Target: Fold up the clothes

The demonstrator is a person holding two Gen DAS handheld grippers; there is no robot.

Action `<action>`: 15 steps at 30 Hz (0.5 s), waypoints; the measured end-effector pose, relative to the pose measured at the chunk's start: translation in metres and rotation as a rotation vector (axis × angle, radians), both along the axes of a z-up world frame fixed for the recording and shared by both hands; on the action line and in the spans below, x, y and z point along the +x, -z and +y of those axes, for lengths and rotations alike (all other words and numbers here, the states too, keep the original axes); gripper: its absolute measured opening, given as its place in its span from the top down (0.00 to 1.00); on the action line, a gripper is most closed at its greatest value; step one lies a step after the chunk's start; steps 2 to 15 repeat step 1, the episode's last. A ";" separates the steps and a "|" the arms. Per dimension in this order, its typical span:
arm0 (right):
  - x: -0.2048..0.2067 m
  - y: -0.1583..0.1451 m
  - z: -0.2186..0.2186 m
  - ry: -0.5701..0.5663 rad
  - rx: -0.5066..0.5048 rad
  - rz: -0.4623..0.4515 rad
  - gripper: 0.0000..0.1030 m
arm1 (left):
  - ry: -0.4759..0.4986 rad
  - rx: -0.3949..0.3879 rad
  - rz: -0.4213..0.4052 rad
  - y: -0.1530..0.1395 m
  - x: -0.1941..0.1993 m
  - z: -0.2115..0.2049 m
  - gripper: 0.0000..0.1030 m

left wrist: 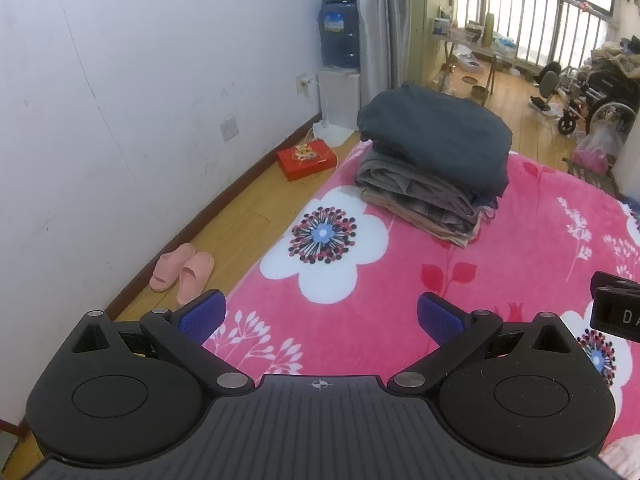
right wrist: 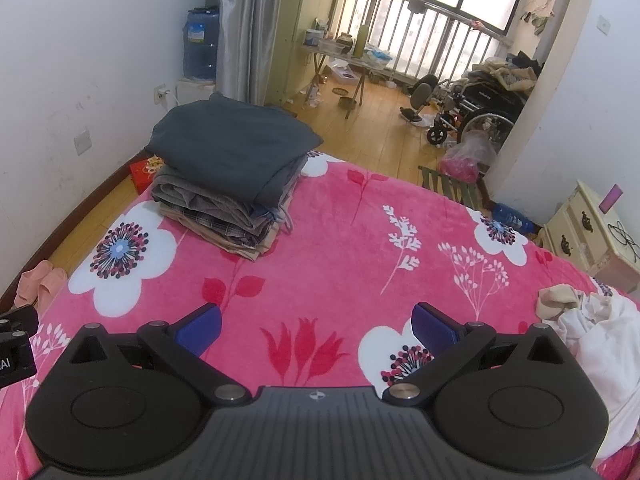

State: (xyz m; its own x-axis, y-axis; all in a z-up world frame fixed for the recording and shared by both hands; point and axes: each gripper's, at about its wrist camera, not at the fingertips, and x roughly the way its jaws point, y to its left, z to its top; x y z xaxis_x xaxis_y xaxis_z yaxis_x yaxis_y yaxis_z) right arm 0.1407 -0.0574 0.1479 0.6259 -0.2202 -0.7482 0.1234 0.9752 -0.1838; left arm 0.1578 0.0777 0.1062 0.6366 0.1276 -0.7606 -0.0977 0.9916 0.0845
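Both grippers, left gripper [left wrist: 320,316] and right gripper [right wrist: 316,326], hung spread, empty. Folded stack [right wrist: 232,172] near blanket's [right wrist: 340,232] far-left corner; careless placement might topple it.

This is a lived-in bedroom in a home. A bed with a pink floral blanket [right wrist: 340,240] fills the lower frame, a stack of folded clothes [right wrist: 228,172] at its upper left. Pink slippers [left wrist: 182,274] lie on the wooden floor by the left wall. A cream nightstand [right wrist: 592,236] stands at right, and a wheelchair [right wrist: 476,108] sits near the barred window [right wrist: 420,4] (upper right), beside a grey curtain [right wrist: 244,28].
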 end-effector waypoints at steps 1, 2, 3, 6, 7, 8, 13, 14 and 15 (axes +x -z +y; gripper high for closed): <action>0.000 0.000 0.000 0.000 0.000 0.002 0.00 | -0.001 0.000 0.001 0.000 0.000 0.000 0.00; 0.000 0.000 0.000 0.000 0.000 0.002 0.00 | -0.001 0.000 0.001 0.000 0.000 0.000 0.00; 0.000 0.000 0.000 0.000 0.000 0.002 0.00 | -0.001 0.000 0.001 0.000 0.000 0.000 0.00; 0.000 0.000 0.000 0.000 0.000 0.002 0.00 | -0.001 0.000 0.001 0.000 0.000 0.000 0.00; 0.000 0.000 0.000 0.000 0.000 0.002 0.00 | -0.001 0.000 0.001 0.000 0.000 0.000 0.00; 0.000 0.000 0.000 0.000 0.000 0.002 0.00 | -0.001 0.000 0.001 0.000 0.000 0.000 0.00; 0.000 0.000 0.000 0.000 0.000 0.002 0.00 | -0.001 0.000 0.001 0.000 0.000 0.000 0.00; 0.000 0.000 0.000 0.000 0.000 0.002 0.00 | -0.001 0.000 0.001 0.000 0.000 0.000 0.00; 0.000 0.000 0.000 0.000 0.000 0.002 0.00 | -0.001 0.000 0.001 0.000 0.000 0.000 0.00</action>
